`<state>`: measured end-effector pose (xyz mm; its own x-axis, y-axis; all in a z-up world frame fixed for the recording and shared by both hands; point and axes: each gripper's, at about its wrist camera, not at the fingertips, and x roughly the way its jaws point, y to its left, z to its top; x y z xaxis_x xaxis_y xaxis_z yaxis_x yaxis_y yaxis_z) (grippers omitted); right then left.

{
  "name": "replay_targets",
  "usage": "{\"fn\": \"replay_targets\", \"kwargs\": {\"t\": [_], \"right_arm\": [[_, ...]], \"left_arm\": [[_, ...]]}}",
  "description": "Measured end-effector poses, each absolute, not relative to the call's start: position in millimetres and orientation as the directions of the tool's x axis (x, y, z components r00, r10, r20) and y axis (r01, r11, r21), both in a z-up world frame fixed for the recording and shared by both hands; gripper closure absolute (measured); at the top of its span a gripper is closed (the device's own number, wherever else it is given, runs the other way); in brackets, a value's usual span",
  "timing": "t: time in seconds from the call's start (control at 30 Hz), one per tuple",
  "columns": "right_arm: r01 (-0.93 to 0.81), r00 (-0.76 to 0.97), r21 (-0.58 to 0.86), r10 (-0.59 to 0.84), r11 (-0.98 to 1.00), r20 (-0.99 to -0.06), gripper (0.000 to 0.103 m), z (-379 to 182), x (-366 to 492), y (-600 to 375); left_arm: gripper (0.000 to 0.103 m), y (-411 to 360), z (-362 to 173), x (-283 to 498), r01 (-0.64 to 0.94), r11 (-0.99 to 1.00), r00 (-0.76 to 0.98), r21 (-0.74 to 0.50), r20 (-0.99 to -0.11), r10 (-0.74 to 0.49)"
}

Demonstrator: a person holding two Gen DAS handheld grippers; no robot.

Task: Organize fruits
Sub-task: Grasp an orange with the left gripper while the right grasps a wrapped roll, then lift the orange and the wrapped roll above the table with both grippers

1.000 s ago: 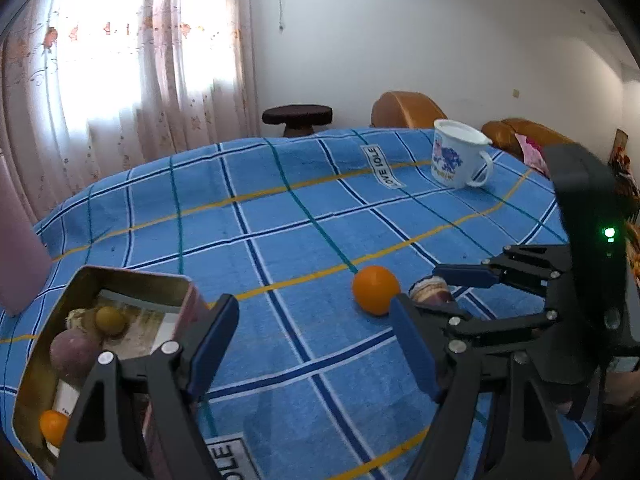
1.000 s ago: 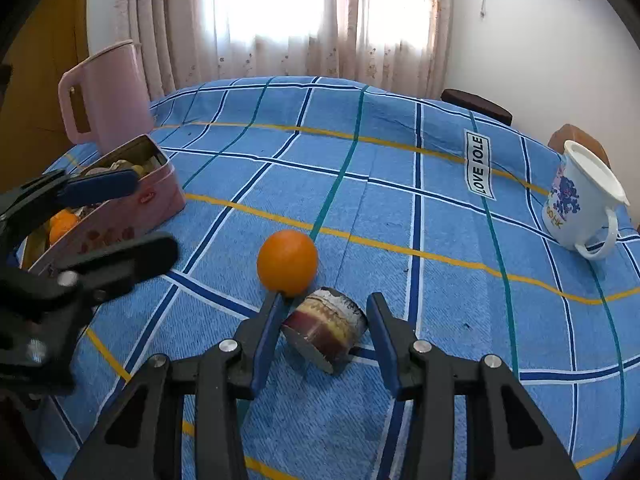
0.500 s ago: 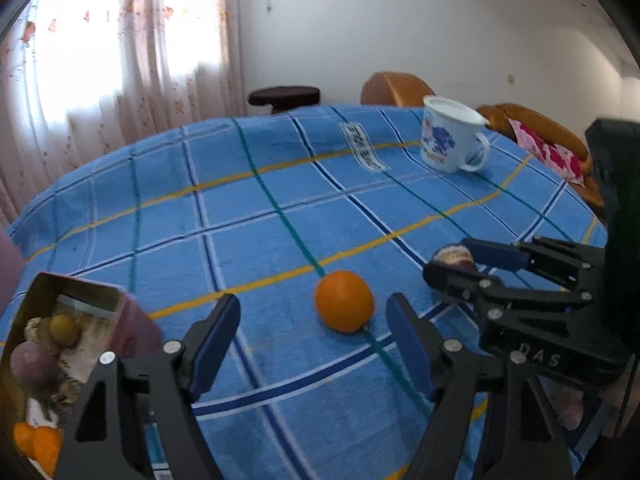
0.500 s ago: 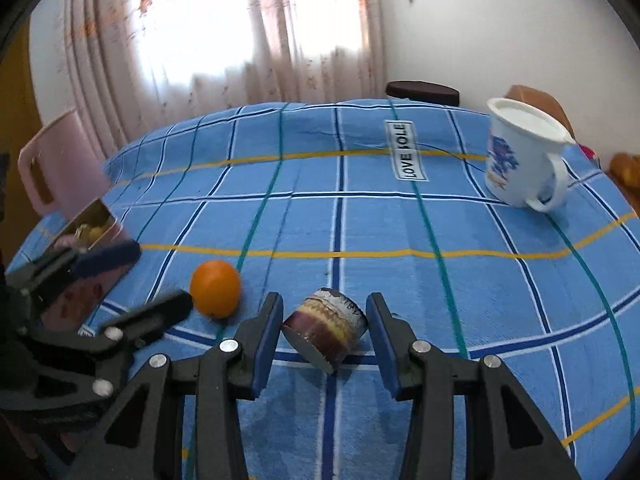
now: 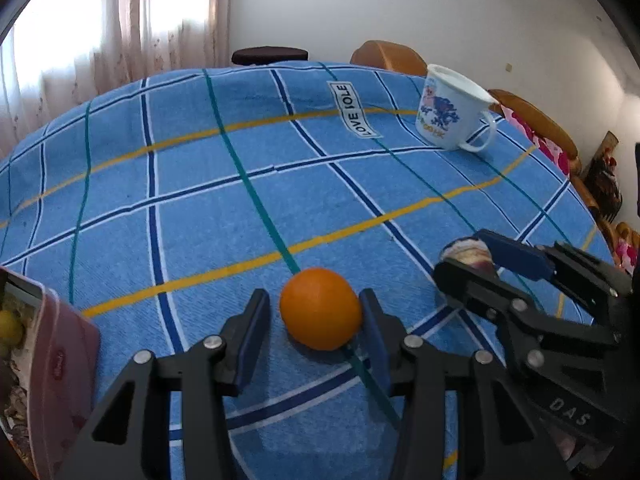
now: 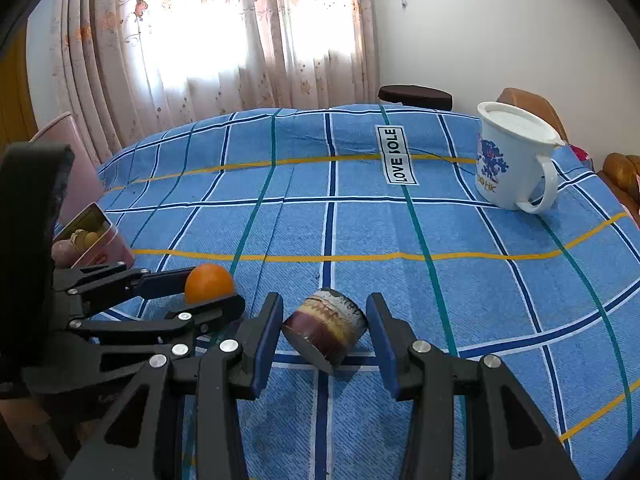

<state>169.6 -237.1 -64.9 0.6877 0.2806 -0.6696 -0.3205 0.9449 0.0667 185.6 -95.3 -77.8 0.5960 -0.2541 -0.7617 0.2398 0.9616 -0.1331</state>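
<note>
An orange (image 5: 320, 308) lies on the blue checked tablecloth between the fingers of my left gripper (image 5: 316, 320), which is open around it; the right finger seems to touch it. It also shows in the right wrist view (image 6: 209, 282). A short purple-brown sugarcane piece (image 6: 325, 329) lies between the fingers of my right gripper (image 6: 325, 334), which is open with small gaps on both sides. The piece shows in the left wrist view (image 5: 466, 253). A pink tin box (image 5: 48, 376) holding several fruits stands at the left.
A white mug with a blue print (image 6: 510, 162) stands at the far right of the table. A pink jug (image 6: 78, 168) stands behind the tin box (image 6: 94, 240). Brown chairs (image 5: 390, 56) and a dark stool (image 6: 416, 96) stand past the far edge.
My left gripper has swung right from the tin box and moved forward around the orange. My right gripper has stayed around the sugarcane piece and turned rightward.
</note>
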Motion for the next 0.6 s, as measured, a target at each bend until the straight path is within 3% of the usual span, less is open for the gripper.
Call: {"fn": "replay_targets", "kwargs": {"t": [0.07,0.6], "right_arm": [[-0.318,0.691,0.068,0.28,0.946,-0.667,0.058,-65,170,-238],[-0.337,0.744,0.045,0.295,0.941,-0.6,0.058,-54,153,-238]], "left_arm": [[0.063,-97,-78,185,0.253,0.958,0.592,-0.136,-0.761,-0.264],[0.063,-99,-56,158,0.231,0.973,0.728,-0.022,-0.66,-0.188]]}}
